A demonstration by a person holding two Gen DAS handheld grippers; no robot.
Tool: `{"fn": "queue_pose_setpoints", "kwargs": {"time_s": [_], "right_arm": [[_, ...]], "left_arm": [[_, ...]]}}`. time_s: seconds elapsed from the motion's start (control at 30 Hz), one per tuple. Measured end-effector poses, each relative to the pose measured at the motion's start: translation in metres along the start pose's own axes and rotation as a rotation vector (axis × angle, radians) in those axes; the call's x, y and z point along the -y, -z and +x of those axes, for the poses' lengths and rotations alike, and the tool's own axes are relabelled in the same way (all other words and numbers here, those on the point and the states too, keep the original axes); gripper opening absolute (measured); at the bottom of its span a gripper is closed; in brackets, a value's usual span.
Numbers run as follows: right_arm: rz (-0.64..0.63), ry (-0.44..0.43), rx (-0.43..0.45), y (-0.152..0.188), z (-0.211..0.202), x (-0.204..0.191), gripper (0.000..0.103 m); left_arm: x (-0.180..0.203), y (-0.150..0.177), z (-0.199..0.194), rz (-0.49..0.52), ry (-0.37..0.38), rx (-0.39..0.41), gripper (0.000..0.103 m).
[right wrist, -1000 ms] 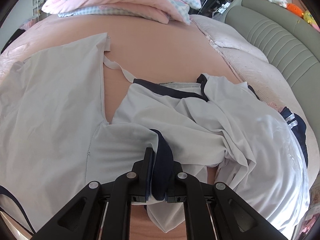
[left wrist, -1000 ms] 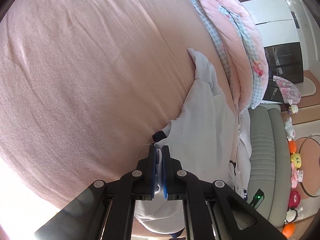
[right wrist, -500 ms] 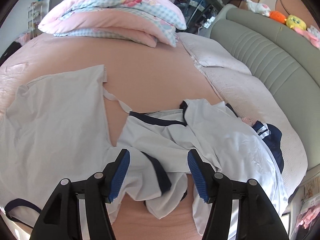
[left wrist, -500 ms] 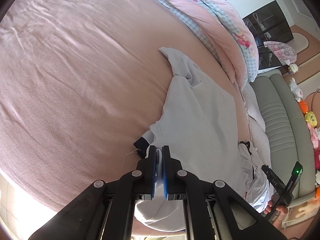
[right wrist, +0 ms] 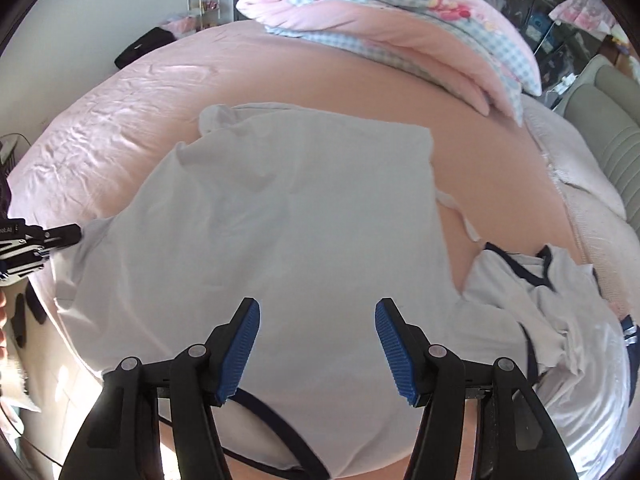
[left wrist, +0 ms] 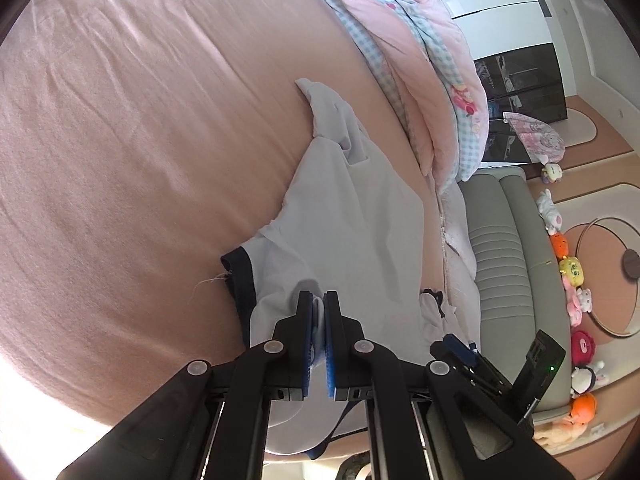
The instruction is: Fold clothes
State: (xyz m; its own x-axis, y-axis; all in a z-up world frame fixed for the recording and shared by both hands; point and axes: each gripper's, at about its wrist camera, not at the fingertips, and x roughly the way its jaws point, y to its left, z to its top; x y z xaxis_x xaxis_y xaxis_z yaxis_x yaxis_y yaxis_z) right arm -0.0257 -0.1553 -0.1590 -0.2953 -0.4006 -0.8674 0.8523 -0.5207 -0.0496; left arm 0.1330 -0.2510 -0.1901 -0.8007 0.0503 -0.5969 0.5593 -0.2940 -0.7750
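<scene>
A pale grey T-shirt with navy trim [right wrist: 296, 216] lies spread on the pink bed; it also shows in the left wrist view [left wrist: 352, 216]. My left gripper [left wrist: 319, 312] is shut on a fold of the shirt near its navy-cuffed sleeve [left wrist: 240, 276]; it shows at the left edge of the right wrist view [right wrist: 48, 236]. My right gripper [right wrist: 318, 344] is open and empty, hovering over the shirt's near part. A second crumpled white garment with navy trim [right wrist: 560, 304] lies to the right.
A folded pink and blue-checked quilt [right wrist: 400, 28] lies at the far side of the bed [left wrist: 120, 140]. A grey padded headboard [left wrist: 504, 248] with plush toys [left wrist: 572, 272] behind it stands on the right. A black bag [right wrist: 140, 50] sits far left.
My right gripper has let go of the navy-trimmed cloth, opened wide, and swung left over the spread shirt. My left gripper has stayed shut on the shirt.
</scene>
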Motion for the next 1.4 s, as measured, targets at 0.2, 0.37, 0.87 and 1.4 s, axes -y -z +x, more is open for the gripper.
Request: {"fn": "queue_pose_setpoints", "kwargs": {"time_s": [0.2, 0.37, 0.87, 1.4], "right_arm": [[0.047, -0.119, -0.057, -0.007, 0.008, -0.008, 0.060], [0.034, -0.177, -0.088, -0.012, 0.014, -0.018, 0.060], [0.164, -0.519, -0.245, -0.032, 0.059, -0.042, 0.060], [0.204, -0.666, -0.338, -0.037, 0.095, -0.082, 0.059]], "left_arm": [[0.023, 0.008, 0.016, 0.084, -0.008, -0.045, 0.004], [0.038, 0.014, 0.026, 0.129, 0.003, -0.078, 0.004], [0.041, 0.033, 0.049, 0.164, -0.061, -0.138, 0.004], [0.032, 0.046, 0.055, 0.151, -0.073, -0.139, 0.004]]}}
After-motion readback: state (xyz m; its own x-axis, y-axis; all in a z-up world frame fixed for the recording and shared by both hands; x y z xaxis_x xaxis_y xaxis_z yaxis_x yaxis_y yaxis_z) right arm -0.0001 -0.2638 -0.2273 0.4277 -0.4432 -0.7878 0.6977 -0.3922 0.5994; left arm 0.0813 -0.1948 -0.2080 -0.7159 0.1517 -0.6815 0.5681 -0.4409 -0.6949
